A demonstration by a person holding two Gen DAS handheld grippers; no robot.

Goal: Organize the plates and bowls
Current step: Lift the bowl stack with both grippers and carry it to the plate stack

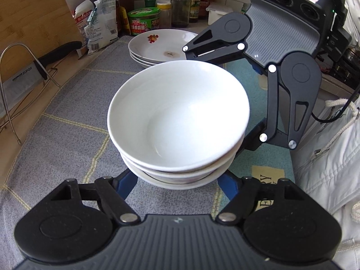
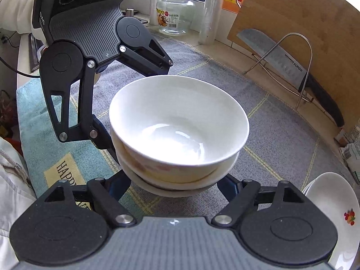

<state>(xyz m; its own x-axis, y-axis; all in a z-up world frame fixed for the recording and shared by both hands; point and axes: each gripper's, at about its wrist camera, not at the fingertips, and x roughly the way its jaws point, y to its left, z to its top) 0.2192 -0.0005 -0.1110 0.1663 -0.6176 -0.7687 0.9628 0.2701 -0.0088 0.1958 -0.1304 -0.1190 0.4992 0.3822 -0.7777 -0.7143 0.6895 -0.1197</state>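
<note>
Daylight is entering from the window behind the glass jar, glaring inside the top bowl; fisheye distortion is bending and darkening the edges.

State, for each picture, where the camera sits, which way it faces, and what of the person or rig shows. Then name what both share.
Left wrist: on the left claw, looking down along its fingers at the bowls; beyond are the plates, the right claw and a white jacket.
Right wrist: on the right claw, facing the opposite way onto the bowls; the left claw, knife and board lie beyond.
Shared: bowls, both claws, plates, mat.
</note>
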